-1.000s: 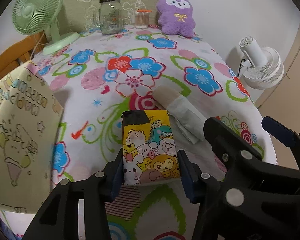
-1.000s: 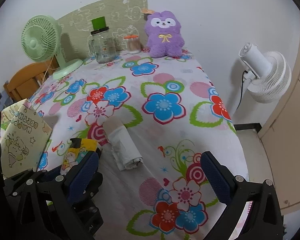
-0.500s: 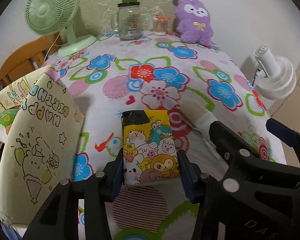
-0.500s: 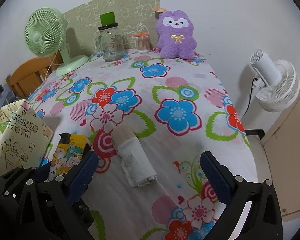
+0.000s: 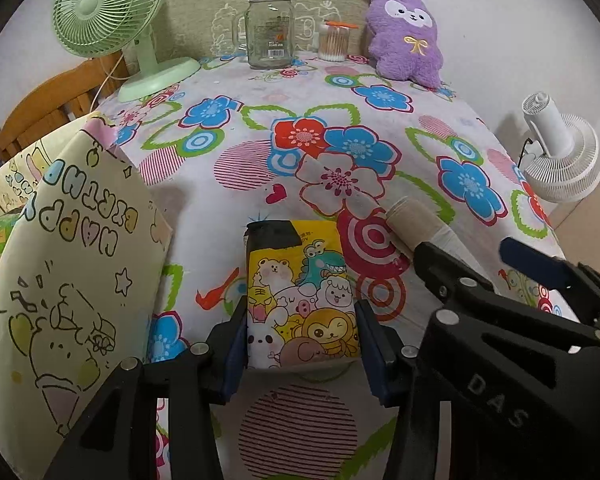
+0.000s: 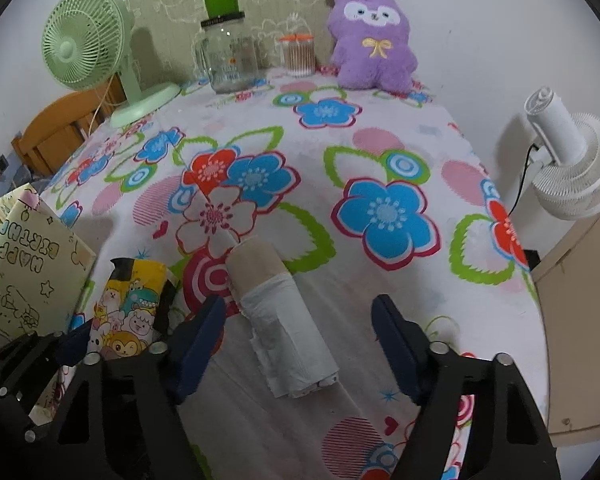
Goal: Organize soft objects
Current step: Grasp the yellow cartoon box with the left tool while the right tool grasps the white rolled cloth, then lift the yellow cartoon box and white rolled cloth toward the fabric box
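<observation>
Paper roll (image 6: 284, 320) nearer — right hand-held gripper (image 6: 300, 320) open

A yellow cartoon-printed tissue pack (image 5: 302, 300) is held upright above the table. A paper roll (image 6: 284, 316), beige core exposed at its far end, is laid on the table just beside it.

Two fans, green (image 6: 85, 40) and white (image 6: 572, 168), one jar (image 6: 228, 56), one plush (image 6: 372, 44), one tissue pack (image 5: 300, 292), one roll (image 6: 284, 320)
</observation>
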